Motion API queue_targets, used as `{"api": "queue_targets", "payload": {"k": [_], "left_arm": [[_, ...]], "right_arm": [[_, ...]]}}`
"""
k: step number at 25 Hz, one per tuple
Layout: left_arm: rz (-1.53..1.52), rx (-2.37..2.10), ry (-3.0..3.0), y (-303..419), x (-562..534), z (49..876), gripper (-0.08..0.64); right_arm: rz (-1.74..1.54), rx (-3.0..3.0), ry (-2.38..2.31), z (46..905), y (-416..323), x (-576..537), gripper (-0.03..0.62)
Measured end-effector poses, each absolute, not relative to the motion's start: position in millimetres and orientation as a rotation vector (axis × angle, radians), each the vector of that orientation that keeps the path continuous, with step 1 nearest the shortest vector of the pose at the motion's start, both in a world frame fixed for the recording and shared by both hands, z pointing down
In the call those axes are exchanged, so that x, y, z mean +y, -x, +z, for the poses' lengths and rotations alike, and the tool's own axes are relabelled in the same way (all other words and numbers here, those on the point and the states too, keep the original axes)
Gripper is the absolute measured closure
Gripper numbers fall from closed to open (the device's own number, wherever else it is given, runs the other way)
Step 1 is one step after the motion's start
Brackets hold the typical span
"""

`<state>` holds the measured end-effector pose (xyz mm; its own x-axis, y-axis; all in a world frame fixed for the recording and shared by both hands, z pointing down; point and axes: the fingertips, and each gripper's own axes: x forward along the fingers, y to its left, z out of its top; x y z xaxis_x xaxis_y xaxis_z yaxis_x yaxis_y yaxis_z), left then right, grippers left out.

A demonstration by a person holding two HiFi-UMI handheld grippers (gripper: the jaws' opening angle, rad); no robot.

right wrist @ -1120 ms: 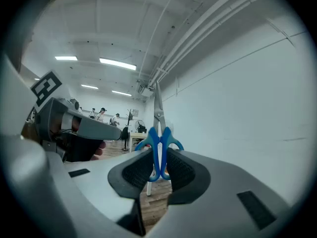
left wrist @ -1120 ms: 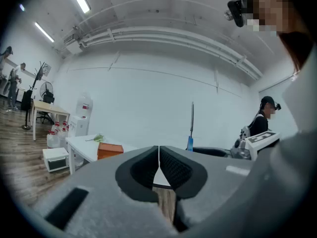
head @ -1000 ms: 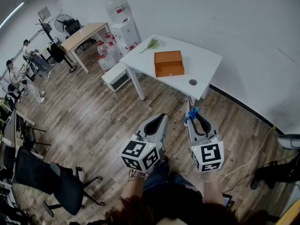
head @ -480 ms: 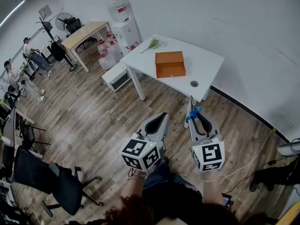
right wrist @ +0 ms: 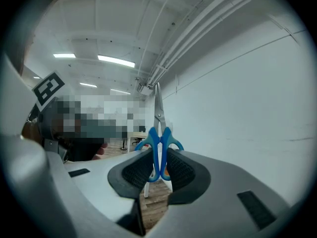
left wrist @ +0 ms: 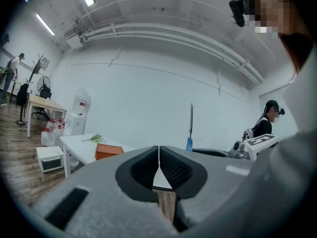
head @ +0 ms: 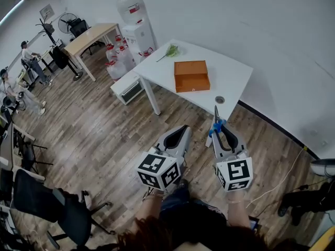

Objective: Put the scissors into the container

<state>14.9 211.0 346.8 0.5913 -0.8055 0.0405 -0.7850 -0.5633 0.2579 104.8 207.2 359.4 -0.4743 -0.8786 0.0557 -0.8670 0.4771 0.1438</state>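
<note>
An orange box-shaped container [head: 191, 76] lies on the white table [head: 230, 72] ahead of me. In the head view my right gripper [head: 218, 128] is shut on blue-handled scissors [head: 215, 117], held over the floor short of the table's near edge, blades pointing at the table. The right gripper view shows the scissors [right wrist: 158, 128] upright, with the gripper [right wrist: 159, 163] clamped on the handles. My left gripper [head: 180, 130] is beside it, shut and empty. In the left gripper view that gripper [left wrist: 158, 155] has its jaws together, with the container [left wrist: 108, 151] far off and the scissors [left wrist: 190, 128] to the right.
A green sprig [head: 171, 50] and a round cable hole [head: 220, 100] are on the white table. A water dispenser [head: 135, 20], water bottles and a low white cabinet [head: 128, 86] stand to its left. Farther left are a wooden table [head: 91, 35], office chairs [head: 57, 208] and seated people [head: 29, 56].
The table and container have come slightly closer in the head view. Both grippers have edged forward together, the scissors still held.
</note>
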Motion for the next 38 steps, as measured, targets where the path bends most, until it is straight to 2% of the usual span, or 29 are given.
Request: {"api": "queue_targets", "payload": {"k": [21, 38], "left_arm": [[-0.149, -1.215, -2.591, 51.8, 88.0, 353.8, 0.539], [-0.155, -1.209, -2.578, 56.7, 10.4, 359.2, 0.54]], "right_arm": [[-0.134, -2.498, -1.574, 365.7, -39.0, 89.3, 0.515], [-0.14, -2.469, -1.552, 372.1, -30.0, 11.8, 0.515]]}}
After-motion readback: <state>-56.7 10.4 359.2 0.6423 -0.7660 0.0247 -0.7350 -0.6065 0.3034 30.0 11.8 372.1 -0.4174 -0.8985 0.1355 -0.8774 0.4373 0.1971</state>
